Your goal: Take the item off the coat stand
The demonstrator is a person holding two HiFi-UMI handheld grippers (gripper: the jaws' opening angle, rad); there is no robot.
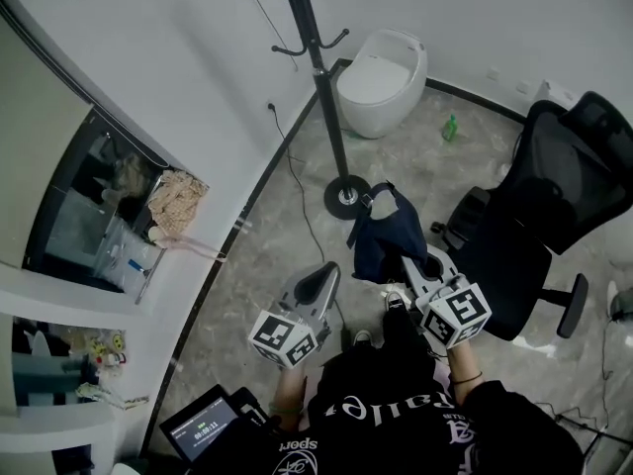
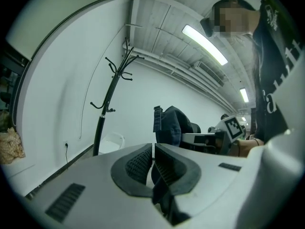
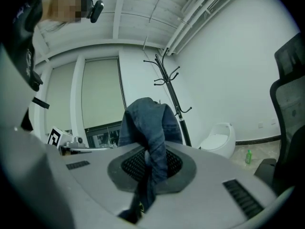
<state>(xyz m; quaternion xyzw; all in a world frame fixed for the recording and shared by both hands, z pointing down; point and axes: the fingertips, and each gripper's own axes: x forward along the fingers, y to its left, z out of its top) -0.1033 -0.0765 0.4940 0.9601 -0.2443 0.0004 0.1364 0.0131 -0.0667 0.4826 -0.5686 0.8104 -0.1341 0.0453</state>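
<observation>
The black coat stand [image 1: 316,57] rises by the white wall, its hooks bare in the left gripper view [image 2: 107,109] and the right gripper view [image 3: 174,94]. A dark blue denim item [image 1: 391,231] hangs clear of the stand, in front of its round base. My right gripper [image 1: 407,260] is shut on it; the cloth [image 3: 147,123] bunches over the pads and trails down between the jaws [image 3: 151,156]. My left gripper [image 1: 329,270] sits just left of the item, apart from it. Its jaws [image 2: 152,149] are shut with nothing seen in them, and the denim item [image 2: 171,125] shows beyond them.
A white toilet-shaped unit [image 1: 381,77] stands behind the stand, with a green bottle [image 1: 450,127] on the floor to its right. A black office chair [image 1: 554,196] is close on the right. A cable [image 1: 297,186] runs along the wall. A tablet [image 1: 203,426] lies at lower left.
</observation>
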